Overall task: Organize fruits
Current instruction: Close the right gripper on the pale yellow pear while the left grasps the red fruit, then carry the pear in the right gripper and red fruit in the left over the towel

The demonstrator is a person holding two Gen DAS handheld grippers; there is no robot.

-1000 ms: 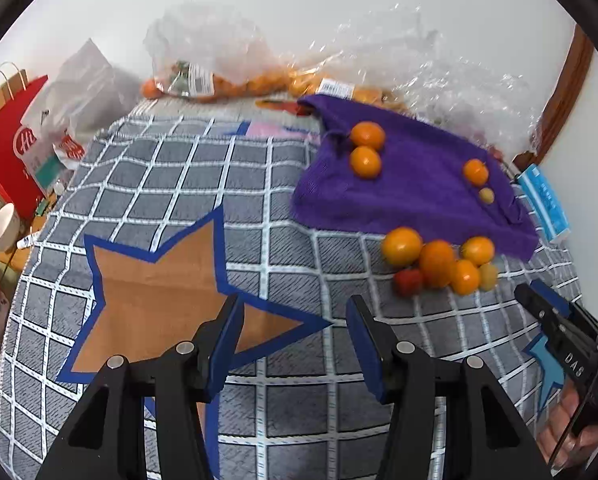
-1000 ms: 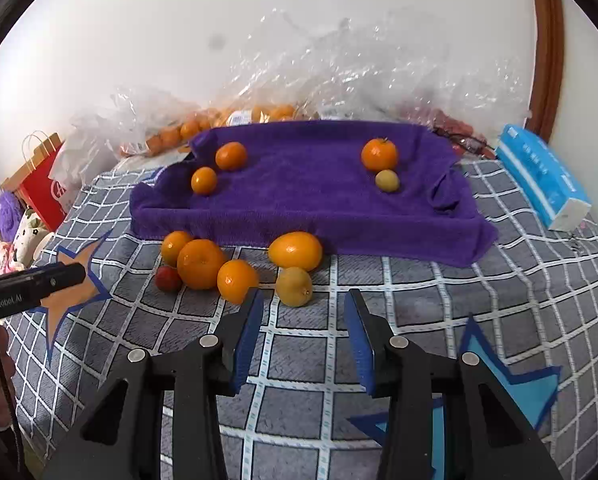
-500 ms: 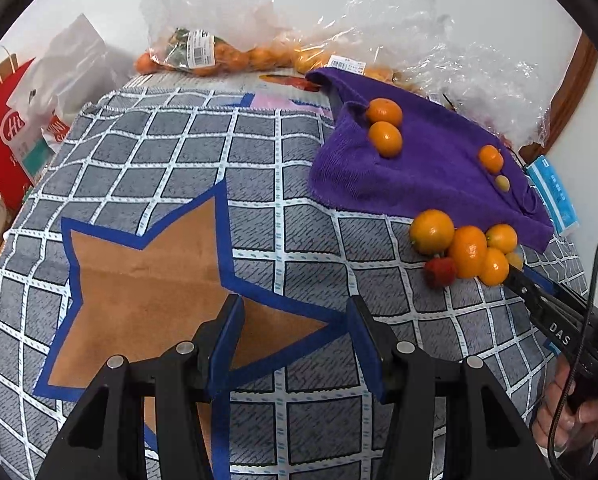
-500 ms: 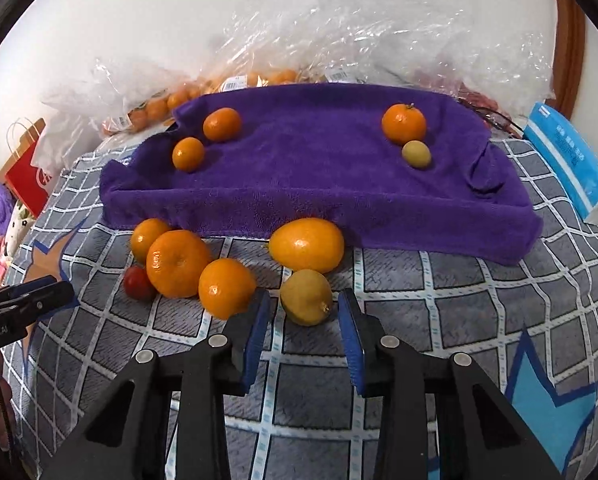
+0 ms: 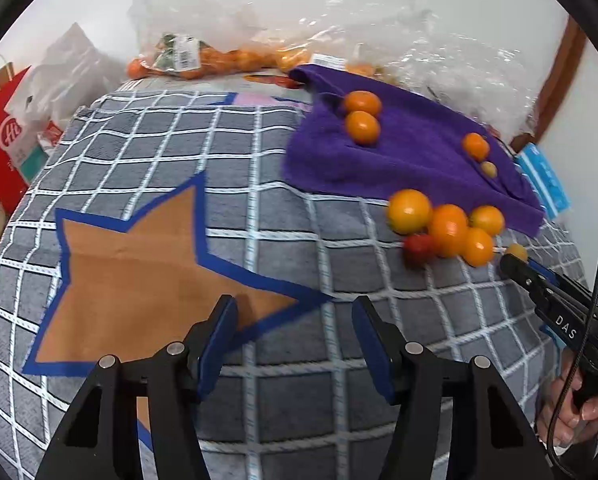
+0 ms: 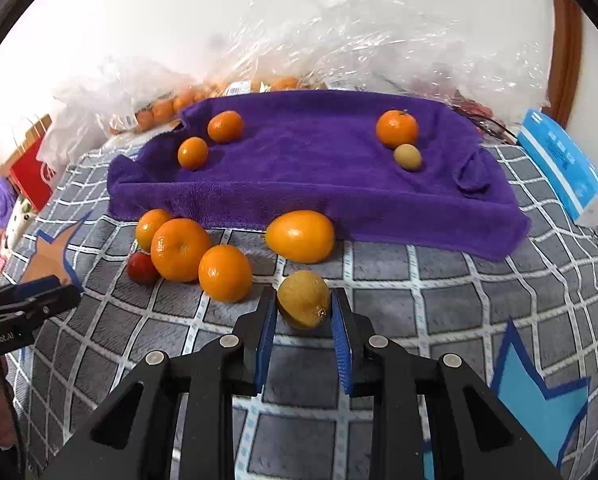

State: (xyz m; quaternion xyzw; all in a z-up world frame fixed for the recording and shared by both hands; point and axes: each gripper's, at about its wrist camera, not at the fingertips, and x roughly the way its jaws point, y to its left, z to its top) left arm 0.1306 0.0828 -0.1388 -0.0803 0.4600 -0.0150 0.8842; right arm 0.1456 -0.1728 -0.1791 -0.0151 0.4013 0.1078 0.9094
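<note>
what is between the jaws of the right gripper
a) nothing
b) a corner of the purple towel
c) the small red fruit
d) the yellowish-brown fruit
d: the right gripper has just closed its jaws on the yellowish-brown fruit, on the checked cover in front of the purple towel.

You see fuzzy matt purple towel (image 6: 311, 184); woven, matt grey checked blanket (image 6: 439, 312); glossy, smooth-skinned oranges (image 6: 225, 273); crinkled shiny clear plastic bags (image 6: 339, 40); matt black plastic tongs (image 6: 304, 320).

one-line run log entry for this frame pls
right tongs: shut on yellow-green fruit, just closed | left tongs: open, empty | purple towel: four fruits
</note>
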